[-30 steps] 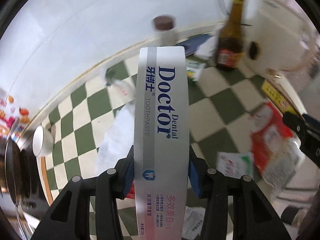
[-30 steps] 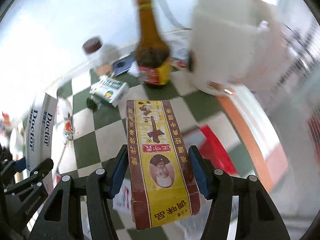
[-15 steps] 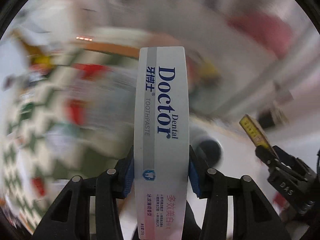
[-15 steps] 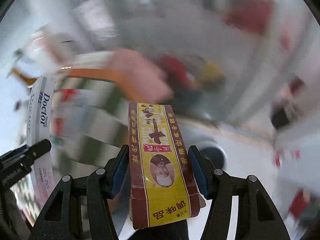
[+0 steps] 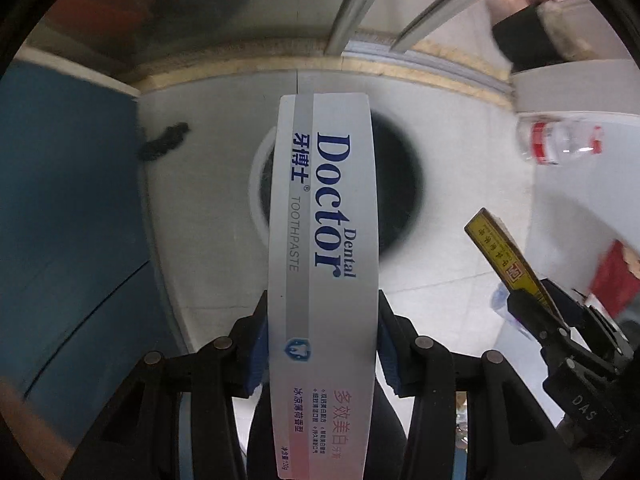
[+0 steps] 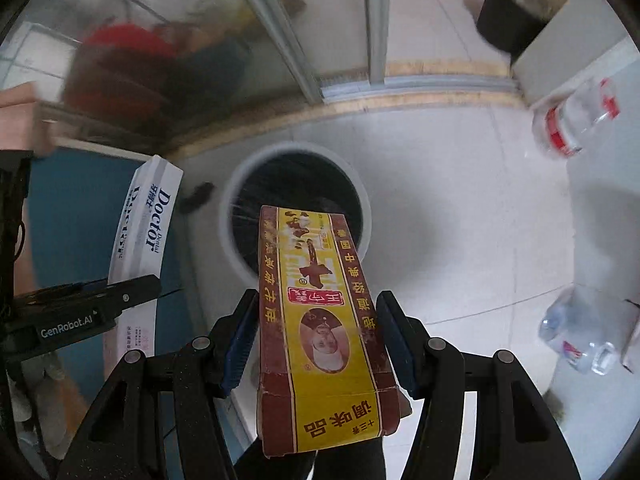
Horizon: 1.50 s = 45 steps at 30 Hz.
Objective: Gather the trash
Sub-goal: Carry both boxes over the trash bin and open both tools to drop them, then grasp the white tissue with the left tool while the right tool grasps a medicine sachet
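Note:
My left gripper [image 5: 320, 344] is shut on a long white toothpaste box [image 5: 324, 240] printed "Doctor Dental". It hangs over a round white trash bin [image 5: 400, 184] with a dark inside, standing on the pale floor. My right gripper [image 6: 316, 344] is shut on a yellow and brown seasoning box [image 6: 316, 312], above the same bin [image 6: 240, 184]. In the left wrist view the seasoning box [image 5: 504, 256] and right gripper show at the right. The right wrist view has the toothpaste box [image 6: 140, 232] at the left.
A blue panel [image 5: 68, 208] stands left of the bin, with a dark scrap [image 5: 164, 142] on the floor beside it. Clear plastic bottles [image 6: 572, 124] [image 6: 580, 332] lie on a white surface at the right. Glass door frames [image 6: 280, 36] run behind the bin.
Both grippers swung away from the checkered table with its bottles and wrappers and came down over the trash bin on the floor, each still gripping its box.

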Motion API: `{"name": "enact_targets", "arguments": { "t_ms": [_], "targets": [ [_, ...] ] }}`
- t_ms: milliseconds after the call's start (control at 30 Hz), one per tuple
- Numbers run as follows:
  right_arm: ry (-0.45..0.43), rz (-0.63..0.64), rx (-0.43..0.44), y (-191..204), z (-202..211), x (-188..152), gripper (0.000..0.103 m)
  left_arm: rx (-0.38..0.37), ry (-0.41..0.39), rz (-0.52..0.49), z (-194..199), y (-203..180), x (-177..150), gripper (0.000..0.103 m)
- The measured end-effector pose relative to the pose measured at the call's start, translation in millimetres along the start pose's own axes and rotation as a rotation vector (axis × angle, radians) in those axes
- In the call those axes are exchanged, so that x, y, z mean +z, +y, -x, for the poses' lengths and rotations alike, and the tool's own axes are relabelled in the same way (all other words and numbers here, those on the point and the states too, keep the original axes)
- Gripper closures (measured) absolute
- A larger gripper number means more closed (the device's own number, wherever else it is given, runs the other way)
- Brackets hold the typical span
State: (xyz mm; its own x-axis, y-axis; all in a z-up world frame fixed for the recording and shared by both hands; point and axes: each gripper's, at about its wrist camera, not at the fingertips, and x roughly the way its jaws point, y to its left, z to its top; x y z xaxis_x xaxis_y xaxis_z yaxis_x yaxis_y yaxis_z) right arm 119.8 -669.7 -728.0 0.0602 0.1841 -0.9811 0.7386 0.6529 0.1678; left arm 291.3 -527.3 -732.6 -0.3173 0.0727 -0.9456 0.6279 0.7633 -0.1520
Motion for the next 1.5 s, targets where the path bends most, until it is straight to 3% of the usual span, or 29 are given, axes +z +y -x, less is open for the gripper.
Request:
{"name": "enact_targets", "arguments": {
  "t_ms": [100, 267, 333, 367, 400, 433, 567, 733, 967, 1200, 1500],
  "targets": [
    [0.030, -0.003, 0.004, -15.6, -60.1, 17.6, 0.042, 0.021, 0.019, -0.013, -40.8, -4.5, 26.5, 0.060],
    [0.072, 0.017, 0.010, -23.1, -115.2, 35.6, 0.040, 0.014, 0.012, -0.002, -71.1, -20.1, 31.1, 0.057],
    [0.108, 0.008, 0.025, -25.2, -132.9, 39.7, 0.035, -0.014, 0.000, 0.023, -72.2, -14.5, 31.5, 0.021],
    [0.117, 0.005, 0.035, -26.0, -136.0, 41.3, 0.026, -0.029, -0.005, 0.033, -68.1, -12.4, 30.8, 0.001],
    [0.116, 0.007, 0.038, -26.3, -135.1, 41.7, 0.009, -0.033, -0.016, 0.042, -62.4, -9.5, 28.9, 0.001],
    [0.108, 0.009, 0.039, -26.6, -130.3, 40.1, 0.003, -0.024, -0.024, 0.047, -59.5, -8.9, 27.4, 0.001],
    [0.076, 0.018, 0.000, -24.9, -109.8, 34.2, 0.000, 0.052, -0.085, 0.060, -34.0, -1.4, 13.1, 0.001],
    [0.015, 0.052, -0.070, -10.1, -53.2, 19.0, 0.000, 0.162, -0.173, 0.065, 22.8, -3.7, -25.8, 0.001],
    [-0.061, 0.062, -0.107, 13.0, 65.7, -19.4, 0.000, 0.228, -0.270, 0.081, 124.1, -18.0, -98.9, 0.001],
    [-0.151, 0.060, -0.139, 21.5, 196.8, -69.3, 0.000, 0.217, -0.347, 0.070, 220.6, -43.5, -164.9, 0.001],
    [-0.236, 0.089, -0.083, 33.8, 330.1, -114.9, 0.000, 0.146, -0.437, 0.082, 313.1, -60.4, -226.3, 0.001]
  ]
}}
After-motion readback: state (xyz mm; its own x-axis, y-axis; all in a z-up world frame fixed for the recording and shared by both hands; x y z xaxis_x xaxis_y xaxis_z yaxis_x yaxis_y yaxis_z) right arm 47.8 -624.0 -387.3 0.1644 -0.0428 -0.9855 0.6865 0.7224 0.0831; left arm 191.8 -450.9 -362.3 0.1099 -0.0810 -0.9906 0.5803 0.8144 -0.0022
